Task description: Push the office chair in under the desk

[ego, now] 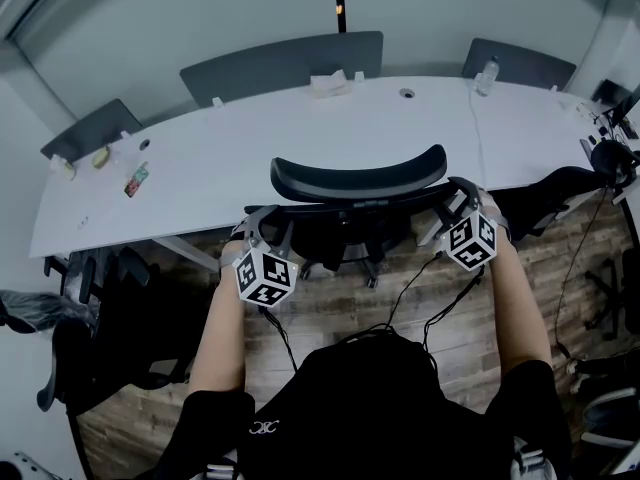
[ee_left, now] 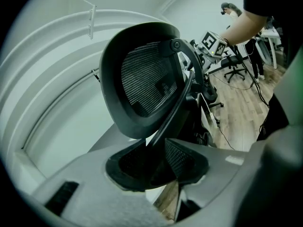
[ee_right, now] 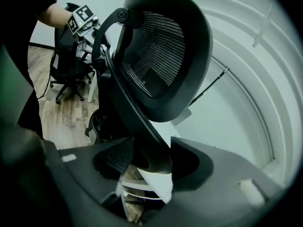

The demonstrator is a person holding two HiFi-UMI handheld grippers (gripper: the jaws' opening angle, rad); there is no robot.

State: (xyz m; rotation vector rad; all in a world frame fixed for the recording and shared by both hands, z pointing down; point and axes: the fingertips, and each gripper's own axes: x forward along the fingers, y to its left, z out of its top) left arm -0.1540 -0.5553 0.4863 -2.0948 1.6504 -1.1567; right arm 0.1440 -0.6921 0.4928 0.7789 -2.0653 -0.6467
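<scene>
The chair (ego: 358, 180) back fills the space between your grippers. A frame strut is clamped in the left gripper (ee_left: 156, 157) and another in the right gripper (ee_right: 151, 157), so neither can move inward. The counter (ego: 300, 133) edge stands just beyond the backrest. A second chair (ego: 550, 193) crowds your right side; a dark chair (ego: 100, 318) sits well off your left. Behind you the floor (ego: 330, 308) is open, crossed only by thin cables (ego: 415, 286).

Black mesh-backed office chair (ego: 358, 180), smooth matt white desk (ego: 300, 138), wood-plank floor (ego: 330, 303)
</scene>
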